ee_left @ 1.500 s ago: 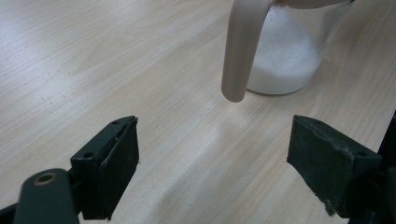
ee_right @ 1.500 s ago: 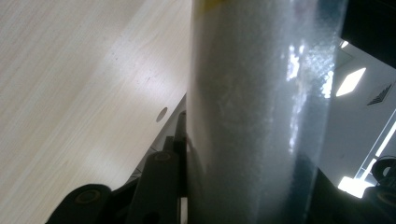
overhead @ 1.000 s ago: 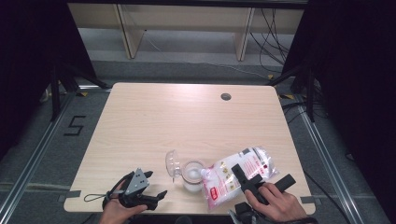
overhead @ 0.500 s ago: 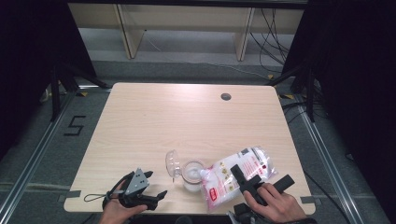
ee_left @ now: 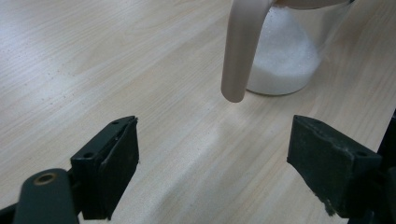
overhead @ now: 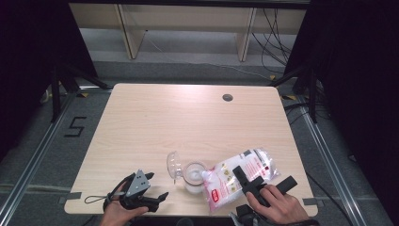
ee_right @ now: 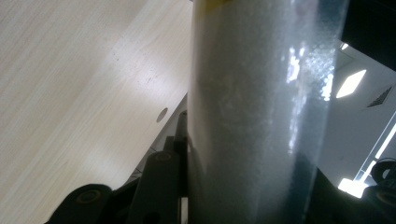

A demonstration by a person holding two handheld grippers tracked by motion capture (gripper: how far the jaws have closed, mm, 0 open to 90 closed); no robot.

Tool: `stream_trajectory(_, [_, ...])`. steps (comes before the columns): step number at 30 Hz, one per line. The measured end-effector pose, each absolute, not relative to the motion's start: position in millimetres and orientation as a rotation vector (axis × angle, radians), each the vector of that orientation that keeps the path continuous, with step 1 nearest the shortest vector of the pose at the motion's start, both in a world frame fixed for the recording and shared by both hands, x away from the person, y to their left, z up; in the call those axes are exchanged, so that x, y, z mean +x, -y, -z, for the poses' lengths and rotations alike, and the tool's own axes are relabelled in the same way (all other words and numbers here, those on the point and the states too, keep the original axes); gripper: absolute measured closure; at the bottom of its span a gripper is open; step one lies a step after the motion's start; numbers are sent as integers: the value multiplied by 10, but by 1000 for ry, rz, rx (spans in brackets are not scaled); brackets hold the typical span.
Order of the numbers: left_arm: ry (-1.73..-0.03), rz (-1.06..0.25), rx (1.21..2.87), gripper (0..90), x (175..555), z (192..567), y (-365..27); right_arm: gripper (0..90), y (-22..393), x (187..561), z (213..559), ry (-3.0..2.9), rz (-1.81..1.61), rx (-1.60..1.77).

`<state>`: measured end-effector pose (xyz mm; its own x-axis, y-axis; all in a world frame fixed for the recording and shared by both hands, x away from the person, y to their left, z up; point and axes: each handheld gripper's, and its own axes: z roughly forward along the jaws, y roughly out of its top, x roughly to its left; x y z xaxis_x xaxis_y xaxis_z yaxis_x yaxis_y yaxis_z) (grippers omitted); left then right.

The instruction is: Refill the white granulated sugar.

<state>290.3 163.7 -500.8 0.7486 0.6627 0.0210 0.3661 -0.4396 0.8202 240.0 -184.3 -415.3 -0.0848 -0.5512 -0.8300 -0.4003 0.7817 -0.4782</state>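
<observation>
High view: bag (overhead: 240, 176) of white grains lies tilted near the bench's (overhead: 188, 122) front edge, right of centre, long axis running from its far-right end down-left to its corner over the jug (overhead: 193, 175). Right tool (overhead: 258, 184) is clamped across the bag's middle, hand (overhead: 277, 207) behind it at the front edge. Jug sits just left of the bag, mouth touching or nearly touching the bag's low corner; lid flipped open to its left. Left tool (overhead: 157, 186) rests near the front-left, jaws pointing toward the jug, apart from it.

Left gripper view: jaws wide, nothing betw them; jug (ee_left: 285, 51) w/ white grains straight ahead, handle (ee_left: 240, 51) nearest.

Right gripper view: bag (ee_right: 261, 112) fills the gap betw jaws, held narrow on it.

Judgement: pour turns on the bag's low corner staying over the jug mouth; right hand does it, left is nearer the handle to steady.
</observation>
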Motion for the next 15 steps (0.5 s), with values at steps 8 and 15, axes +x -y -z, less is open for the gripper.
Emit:
stream_trajectory(8, [-773,-430,2074,163,2902,5007,-1637,720,1854,2402,4143,-1697,154,-768])
stream_trajectory(15, [-772,-428,2074,163,2902,5007,-1638,726,1855,2401,4150,-1702,141,-755])
